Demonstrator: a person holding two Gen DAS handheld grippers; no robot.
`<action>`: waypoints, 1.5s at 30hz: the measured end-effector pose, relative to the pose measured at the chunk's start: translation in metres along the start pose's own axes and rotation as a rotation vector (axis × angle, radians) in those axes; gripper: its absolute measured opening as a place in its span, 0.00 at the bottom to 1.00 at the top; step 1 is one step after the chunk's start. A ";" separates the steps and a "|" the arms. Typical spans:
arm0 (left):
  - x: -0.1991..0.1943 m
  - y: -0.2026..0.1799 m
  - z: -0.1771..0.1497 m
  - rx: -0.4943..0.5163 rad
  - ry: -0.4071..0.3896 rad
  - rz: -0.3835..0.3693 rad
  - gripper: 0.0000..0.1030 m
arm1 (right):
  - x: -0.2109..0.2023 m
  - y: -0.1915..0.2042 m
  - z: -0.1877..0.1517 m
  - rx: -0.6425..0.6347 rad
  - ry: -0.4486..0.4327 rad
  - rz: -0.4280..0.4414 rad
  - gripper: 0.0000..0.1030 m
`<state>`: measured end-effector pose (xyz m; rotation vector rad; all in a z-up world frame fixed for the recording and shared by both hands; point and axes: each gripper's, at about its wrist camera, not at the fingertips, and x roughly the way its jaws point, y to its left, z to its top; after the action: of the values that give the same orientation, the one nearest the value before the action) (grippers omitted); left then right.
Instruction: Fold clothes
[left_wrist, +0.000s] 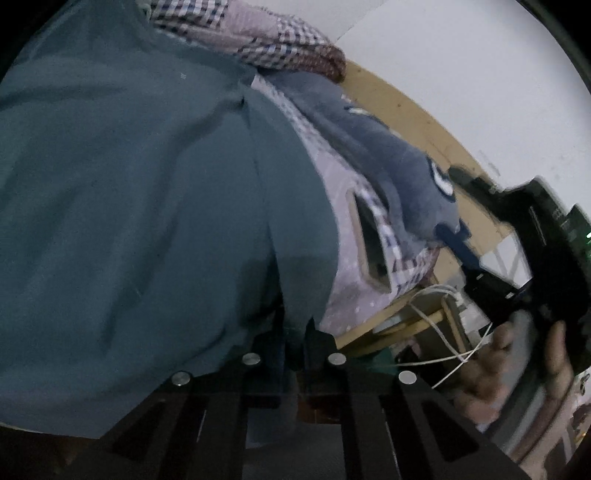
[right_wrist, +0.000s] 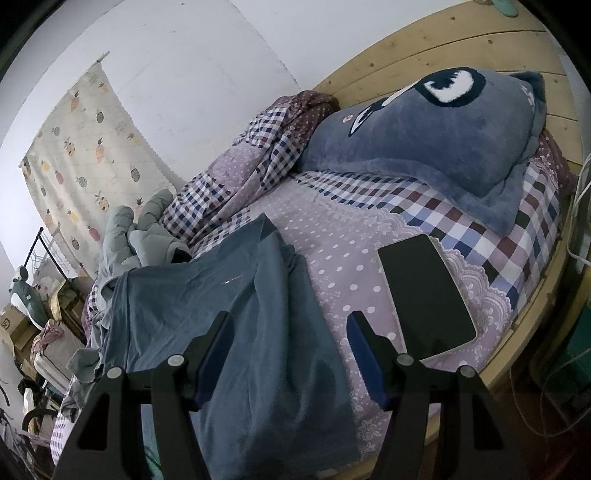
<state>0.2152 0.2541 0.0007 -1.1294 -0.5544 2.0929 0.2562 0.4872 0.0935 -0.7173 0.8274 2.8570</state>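
Bedspread (right_wrist: 332, 236) bare beside teal shirt (right_wrist: 258, 332)

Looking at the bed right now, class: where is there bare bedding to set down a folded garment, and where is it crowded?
Free: the dotted sheet between the teal shirt and the dark tablet, running up towards the grey cat pillow. Crowded: the rumpled checked quilt and grey clothes pile by the wall. The left gripper is shut on the shirt; the right gripper hangs open over it.

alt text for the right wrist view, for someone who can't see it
The open right gripper hovers over a blue-grey shirt spread on a bed with a lilac dotted, checked cover. A dark tablet lies beside the shirt, below a grey cat-face pillow.
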 end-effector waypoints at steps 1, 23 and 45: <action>-0.006 -0.002 0.004 0.005 -0.010 -0.005 0.05 | 0.000 0.000 0.000 -0.001 0.003 0.001 0.65; -0.076 -0.042 0.107 0.145 -0.074 -0.067 0.04 | 0.026 0.015 -0.017 -0.093 0.237 0.091 0.65; -0.173 -0.070 0.204 0.254 -0.229 -0.061 0.04 | 0.071 0.010 -0.057 -0.633 0.793 0.118 0.39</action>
<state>0.1357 0.1648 0.2496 -0.7269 -0.4074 2.1807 0.2150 0.4454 0.0231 -1.9954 -0.0656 2.9048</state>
